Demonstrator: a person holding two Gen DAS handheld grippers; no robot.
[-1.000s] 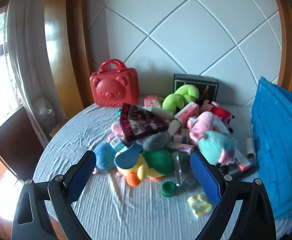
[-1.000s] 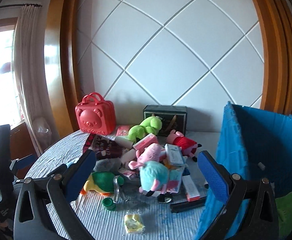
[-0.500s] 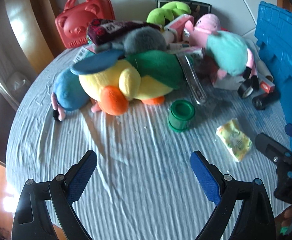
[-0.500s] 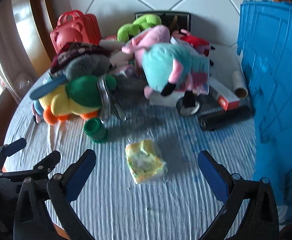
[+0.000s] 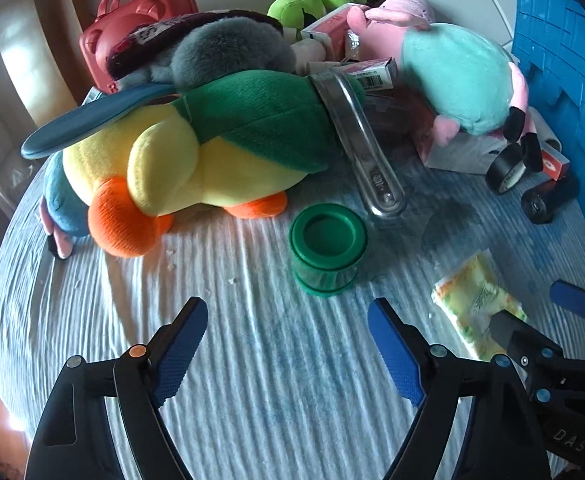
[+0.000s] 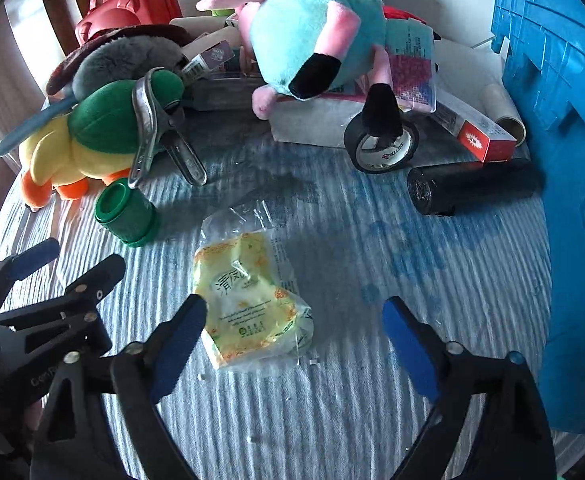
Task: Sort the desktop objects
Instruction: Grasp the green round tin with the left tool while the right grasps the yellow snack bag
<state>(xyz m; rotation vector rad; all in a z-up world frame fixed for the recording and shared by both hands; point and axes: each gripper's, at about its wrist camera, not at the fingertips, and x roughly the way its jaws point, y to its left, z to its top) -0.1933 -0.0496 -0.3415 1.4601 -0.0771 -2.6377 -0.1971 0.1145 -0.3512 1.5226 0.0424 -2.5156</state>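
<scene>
One yellow tissue pack (image 6: pixel 248 304) flat on striped tablecloth (image 6: pixel 372 240), long axis toward pile | right gripper (image 6: pixel 296 320) closing, pads clear, pack between | left gripper (image 5: pixel 288 332) closing, empty, near green jar (image 5: pixel 327 246)

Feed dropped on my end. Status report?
Left gripper closing, empty, short of green tub. Right gripper closing around yellow packet, pads not touching. Nothing blocking either.
</scene>
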